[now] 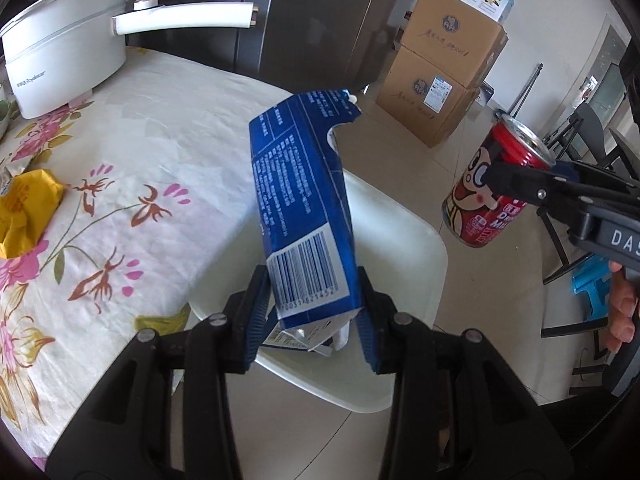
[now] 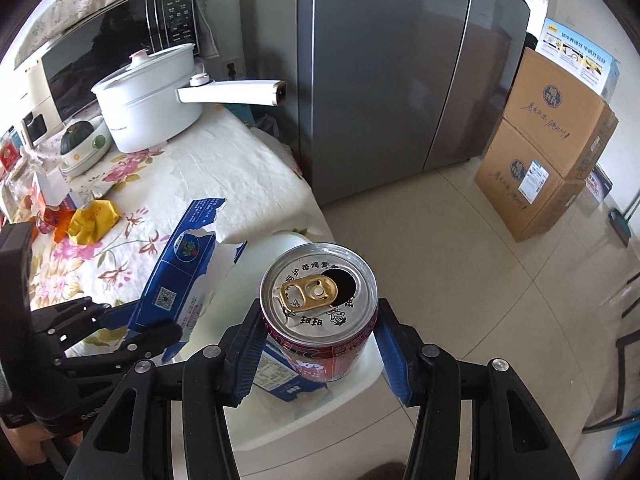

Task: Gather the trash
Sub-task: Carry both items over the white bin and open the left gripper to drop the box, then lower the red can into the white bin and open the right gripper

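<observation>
Carrying stage under way: torn blue cardboard milk carton [image 1: 304, 216] clamped in left tongs [image 1: 316, 312], jaws part-closed on base; opened red drink can [image 2: 320, 312] pinched in right tongs [image 2: 320, 344]. Both held above white plastic chair seat [image 1: 400, 248] beside floral-clothed worktop [image 1: 152, 168]. Crumpled yellow wrapper [image 1: 28, 208] left on worktop, not yet collected. No bin seen; drop-off judged pending.
</observation>
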Motion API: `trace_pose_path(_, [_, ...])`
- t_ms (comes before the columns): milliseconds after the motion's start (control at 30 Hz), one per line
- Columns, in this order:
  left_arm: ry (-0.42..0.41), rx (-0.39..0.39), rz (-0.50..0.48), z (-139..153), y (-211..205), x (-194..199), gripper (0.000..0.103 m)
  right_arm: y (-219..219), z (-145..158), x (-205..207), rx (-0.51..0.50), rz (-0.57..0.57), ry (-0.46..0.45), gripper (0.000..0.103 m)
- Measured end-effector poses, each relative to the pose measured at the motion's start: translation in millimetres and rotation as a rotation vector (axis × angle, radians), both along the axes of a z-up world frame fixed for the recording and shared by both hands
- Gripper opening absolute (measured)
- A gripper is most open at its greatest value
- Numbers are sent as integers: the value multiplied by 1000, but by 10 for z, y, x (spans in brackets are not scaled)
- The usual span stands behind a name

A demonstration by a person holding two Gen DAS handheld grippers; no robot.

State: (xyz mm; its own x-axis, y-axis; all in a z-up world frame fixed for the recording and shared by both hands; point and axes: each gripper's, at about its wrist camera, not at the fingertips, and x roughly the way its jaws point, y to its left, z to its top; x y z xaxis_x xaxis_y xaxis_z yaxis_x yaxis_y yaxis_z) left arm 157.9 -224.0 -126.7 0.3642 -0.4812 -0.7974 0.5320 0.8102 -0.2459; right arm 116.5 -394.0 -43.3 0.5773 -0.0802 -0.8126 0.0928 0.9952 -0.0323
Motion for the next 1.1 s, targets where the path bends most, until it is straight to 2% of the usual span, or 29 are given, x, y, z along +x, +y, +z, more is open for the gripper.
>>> trace_pose_path(167, [23,25,0,-143,-53,36,47,-32,-37,14,-4,1,13,54])
trace_pose_path(233, [39,32,-10,-189,-50,67,58,-33,-42,14,-4,0,17,54])
trace_pose_path(367, [51,52,16,-228,-33,82,72,-26,-53,17,-6,2,22,54])
trace_pose_path(433, [60,65,25,-235,-29,79,84,-25,-56,20,-8,2,24,54])
trace_pose_path(567, [81,95,32,-257,-10,86,85,-20,-68,35,-6,0,30,54])
trace_pose_path(700, [89,89,46,-228,60,74,85,-10,-86,50,-8,0,36,54])
trace_pose_path(1100, [23,112,72,-109,241,67,85,-17,-122,101,5,-13,42,54])
